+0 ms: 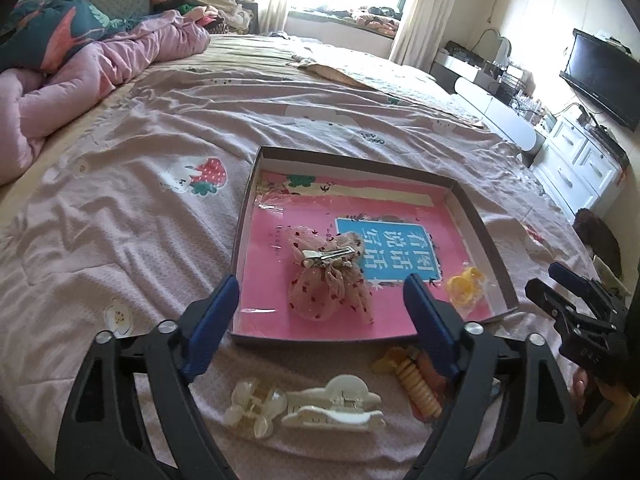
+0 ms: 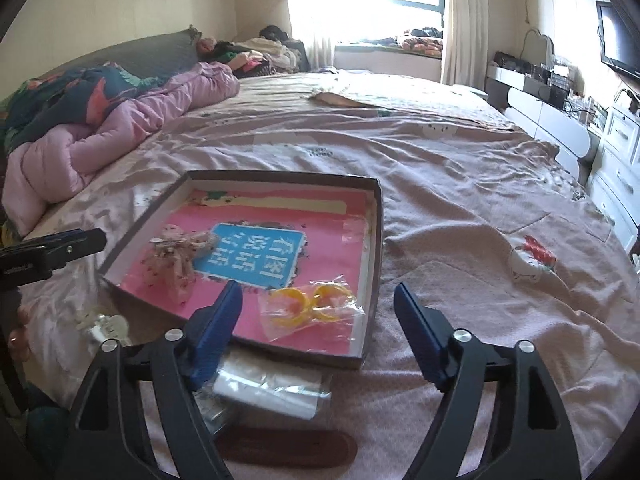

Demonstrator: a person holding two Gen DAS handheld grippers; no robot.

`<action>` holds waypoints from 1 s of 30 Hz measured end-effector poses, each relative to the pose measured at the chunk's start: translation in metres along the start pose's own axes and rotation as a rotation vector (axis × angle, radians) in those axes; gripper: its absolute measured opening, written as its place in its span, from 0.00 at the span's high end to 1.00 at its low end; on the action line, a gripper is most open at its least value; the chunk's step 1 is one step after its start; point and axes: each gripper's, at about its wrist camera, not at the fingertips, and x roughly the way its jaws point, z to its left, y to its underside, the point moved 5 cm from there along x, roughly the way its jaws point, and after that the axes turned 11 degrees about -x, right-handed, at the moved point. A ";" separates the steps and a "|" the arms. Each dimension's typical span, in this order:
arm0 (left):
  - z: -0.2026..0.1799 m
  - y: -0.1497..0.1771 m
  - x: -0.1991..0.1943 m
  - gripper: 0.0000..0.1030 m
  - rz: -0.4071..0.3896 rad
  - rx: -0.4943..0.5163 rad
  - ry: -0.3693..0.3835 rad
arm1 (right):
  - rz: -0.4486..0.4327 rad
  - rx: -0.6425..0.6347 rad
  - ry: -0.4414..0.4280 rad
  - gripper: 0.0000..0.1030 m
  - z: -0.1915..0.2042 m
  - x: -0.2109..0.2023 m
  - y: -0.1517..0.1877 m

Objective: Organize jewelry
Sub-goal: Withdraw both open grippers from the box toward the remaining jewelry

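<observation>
Glossy white clip point(image 1: 334, 406) before shallow cardboard tray point(image 1: 486, 240).

Pink gauze hair bow point(image 1: 329, 276) and bagged yellow rings point(image 2: 310, 304) inside tray point(image 1: 486, 236)

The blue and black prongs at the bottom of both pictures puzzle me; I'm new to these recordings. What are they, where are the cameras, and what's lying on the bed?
Those prongs are hand-held grippers, one in each of a person's hands, each with a camera looking along its two fingers. One picture comes from the left gripper, the other from the right gripper. Both are open and hold nothing.

On the bed sits a shallow box. Inside it are a pink bow hair clip and a small bag of yellow rings.

Outside the box, near the left gripper, lie a small white claw clip, a larger white claw clip and a yellow spiral hair tie. Near the right gripper lie a clear plastic packet and a dark red oval piece.
</observation>
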 end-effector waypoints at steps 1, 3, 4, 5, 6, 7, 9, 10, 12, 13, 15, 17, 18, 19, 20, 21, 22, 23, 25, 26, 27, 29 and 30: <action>-0.001 0.000 -0.003 0.26 -0.004 0.001 0.000 | -0.004 -0.001 -0.002 0.24 0.001 -0.004 -0.001; -0.003 0.002 -0.010 0.22 -0.015 0.003 0.001 | -0.020 -0.005 -0.007 0.22 0.005 -0.015 0.000; -0.004 0.003 -0.013 0.20 -0.021 0.004 0.002 | -0.025 -0.007 -0.008 0.20 0.007 -0.019 0.000; -0.005 0.005 -0.017 0.19 -0.026 0.006 0.002 | -0.033 -0.008 -0.013 0.19 0.008 -0.024 0.000; -0.005 0.006 -0.020 0.17 -0.029 0.007 0.002 | -0.039 -0.008 -0.015 0.19 0.009 -0.029 0.000; -0.006 0.007 -0.023 0.15 -0.033 0.006 0.002 | -0.045 -0.009 -0.021 0.18 0.010 -0.034 0.001; -0.007 0.012 -0.029 0.15 -0.038 0.006 0.008 | -0.055 -0.013 -0.026 0.17 0.012 -0.043 0.002; -0.008 0.014 -0.031 0.15 -0.040 0.010 0.007 | -0.060 -0.017 -0.029 0.17 0.013 -0.047 0.002; -0.010 0.018 -0.036 0.15 -0.046 0.022 0.001 | -0.067 -0.022 -0.034 0.17 0.015 -0.056 0.004; -0.011 0.020 -0.038 0.15 -0.047 0.023 0.001 | -0.069 -0.025 -0.036 0.17 0.017 -0.059 0.004; -0.011 0.023 -0.040 0.15 -0.047 0.027 0.000 | -0.073 -0.034 -0.043 0.17 0.020 -0.066 0.007; -0.012 0.026 -0.043 0.14 -0.049 0.033 -0.003 | -0.076 -0.042 -0.047 0.17 0.023 -0.072 0.009; -0.012 0.027 -0.045 0.13 -0.050 0.035 -0.004 | -0.077 -0.046 -0.049 0.17 0.024 -0.075 0.010; -0.012 0.029 -0.046 0.13 -0.051 0.036 -0.005 | -0.078 -0.048 -0.050 0.17 0.024 -0.077 0.011; -0.011 0.030 -0.048 0.13 -0.052 0.038 -0.008 | -0.080 -0.051 -0.052 0.17 0.026 -0.080 0.013; -0.010 0.031 -0.050 0.13 -0.053 0.037 -0.011 | -0.080 -0.053 -0.054 0.17 0.026 -0.082 0.014; -0.008 0.033 -0.051 0.13 -0.055 0.037 -0.016 | -0.079 -0.055 -0.056 0.17 0.027 -0.083 0.015; -0.005 0.034 -0.053 0.13 -0.055 0.034 -0.022 | -0.079 -0.058 -0.056 0.17 0.027 -0.085 0.017; 0.000 0.036 -0.055 0.13 -0.055 0.024 -0.029 | -0.077 -0.062 -0.061 0.17 0.029 -0.088 0.019; 0.001 0.036 -0.057 0.13 -0.056 0.021 -0.033 | -0.075 -0.064 -0.063 0.17 0.031 -0.090 0.022; 0.005 0.037 -0.059 0.13 -0.058 0.013 -0.040 | -0.074 -0.065 -0.065 0.17 0.031 -0.090 0.024; 0.013 0.039 -0.062 0.13 -0.060 -0.001 -0.049 | -0.068 -0.067 -0.073 0.17 0.034 -0.091 0.028; 0.015 0.040 -0.063 0.13 -0.059 -0.004 -0.052 | -0.065 -0.069 -0.076 0.17 0.035 -0.091 0.030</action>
